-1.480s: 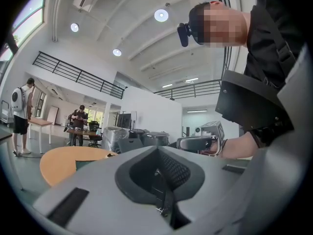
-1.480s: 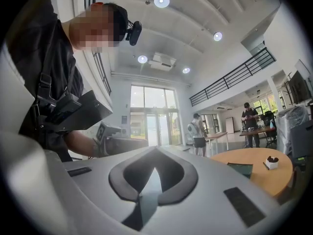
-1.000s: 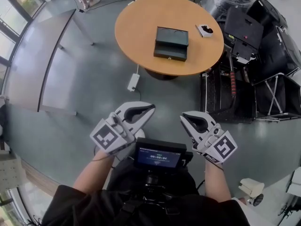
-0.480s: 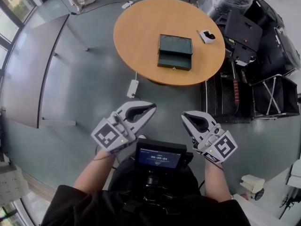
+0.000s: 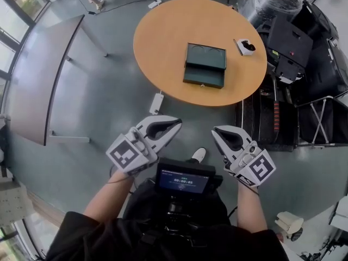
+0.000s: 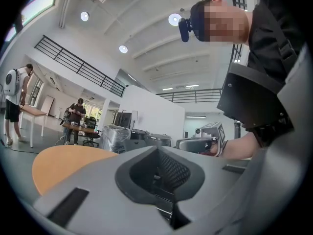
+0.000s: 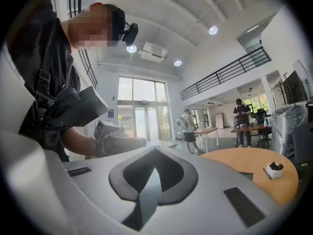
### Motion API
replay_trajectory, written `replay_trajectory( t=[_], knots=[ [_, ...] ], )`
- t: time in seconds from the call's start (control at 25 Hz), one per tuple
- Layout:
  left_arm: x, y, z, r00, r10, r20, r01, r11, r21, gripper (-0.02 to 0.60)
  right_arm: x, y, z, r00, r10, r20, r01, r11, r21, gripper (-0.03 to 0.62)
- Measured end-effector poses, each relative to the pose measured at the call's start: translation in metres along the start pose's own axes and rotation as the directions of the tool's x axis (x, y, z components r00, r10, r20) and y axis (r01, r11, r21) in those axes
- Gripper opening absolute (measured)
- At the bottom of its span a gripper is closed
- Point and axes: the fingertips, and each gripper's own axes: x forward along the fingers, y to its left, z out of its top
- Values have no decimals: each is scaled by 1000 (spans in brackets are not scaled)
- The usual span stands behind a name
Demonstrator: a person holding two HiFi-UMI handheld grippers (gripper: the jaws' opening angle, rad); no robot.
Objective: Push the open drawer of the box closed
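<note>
A dark green box (image 5: 206, 56) lies on the round orange table (image 5: 163, 31), and its drawer (image 5: 203, 76) is pulled out on the side facing me. Both grippers hang over the floor, well short of the table. My left gripper (image 5: 176, 124) is shut with nothing in it, its tips pointing toward the table. My right gripper (image 5: 215, 132) is also shut and empty. In the left gripper view the closed left gripper (image 6: 156, 148) fills the lower frame, with the table (image 6: 58, 165) behind it. The right gripper view shows the right gripper (image 7: 155, 148) closed and the table (image 7: 254, 163) at right.
A small white holder (image 5: 247, 47) sits on the table's right side. A power strip (image 5: 156, 103) lies on the floor before the table. Black cases and racks (image 5: 293, 42) stand to the right, a grey desk (image 5: 38, 64) to the left. People stand far off.
The table and box have slid slightly lower and to the right in the head view, and a shoe now shows between the grippers. Both grippers stay shut, held as before.
</note>
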Motion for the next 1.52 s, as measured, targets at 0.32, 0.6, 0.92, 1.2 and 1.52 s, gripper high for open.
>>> replay_trajectory(
  t=[0.32, 0.6, 0.92, 1.2, 1.52],
  knots=[
    [114, 2, 12, 997, 66, -34, -65, 997, 32, 40, -43, -101, 13, 995, 89, 35, -89, 996, 4, 14],
    [193, 3, 16, 995, 94, -46, -91, 994, 53, 40, -75, -173, 19, 990, 125, 61, -126, 992, 11, 14],
    [228, 17, 10, 993, 97, -72, -93, 994, 56, 40, -78, -211, 12, 991, 125, 55, -127, 992, 24, 14],
    [235, 65, 14, 998, 58, -32, -57, 998, 35, 40, -41, -236, 5, 996, 90, 16, -90, 995, 32, 14],
    [222, 139, 28, 999, -33, -22, 34, 998, 46, 40, 27, -255, 15, 1000, 2, -19, -1, 1000, 26, 14]
  ],
)
